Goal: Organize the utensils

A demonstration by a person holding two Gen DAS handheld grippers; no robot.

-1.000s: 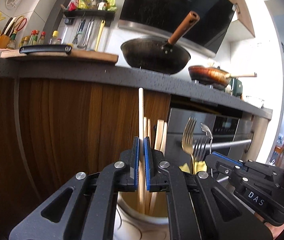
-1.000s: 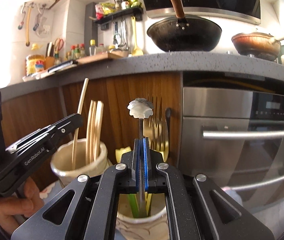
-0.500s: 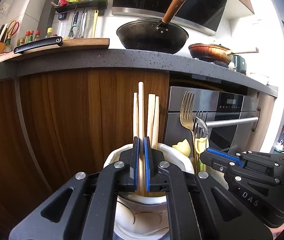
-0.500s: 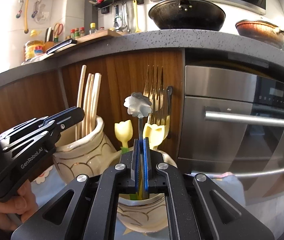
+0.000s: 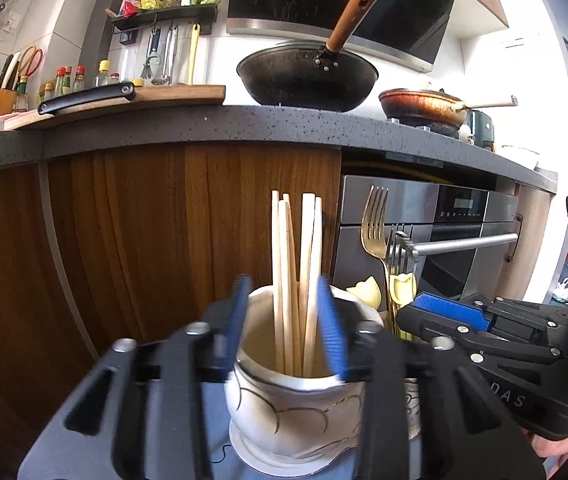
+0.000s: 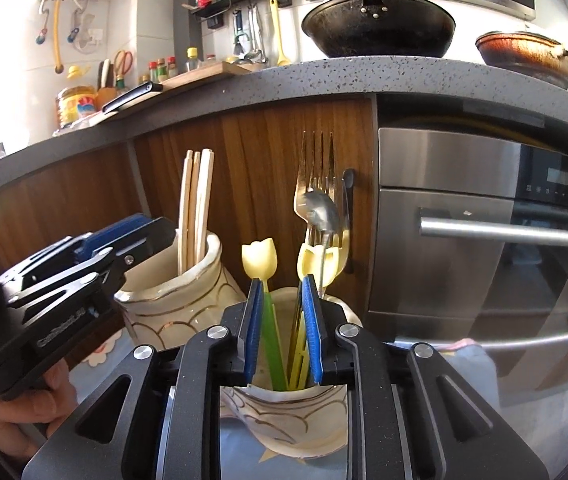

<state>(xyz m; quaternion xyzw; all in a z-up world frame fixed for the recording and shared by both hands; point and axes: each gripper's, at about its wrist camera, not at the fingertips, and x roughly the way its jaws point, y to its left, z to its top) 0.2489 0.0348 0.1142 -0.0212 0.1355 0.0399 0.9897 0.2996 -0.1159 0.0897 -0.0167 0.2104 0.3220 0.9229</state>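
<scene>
The right tool (image 5: 448,312) reads "DAS" along its black side.

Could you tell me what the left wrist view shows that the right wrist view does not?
Only the left wrist view looks straight into the chopstick jar, past the open left claw, whose pads have just been opening off the chopsticks.

Only the right wrist view looks into the fork jar, with the green stem between the right claw's just-opening pads, and shows the spoon clearly.

Both show both jars, the chopsticks, forks, tulip heads, wok and oven.
</scene>
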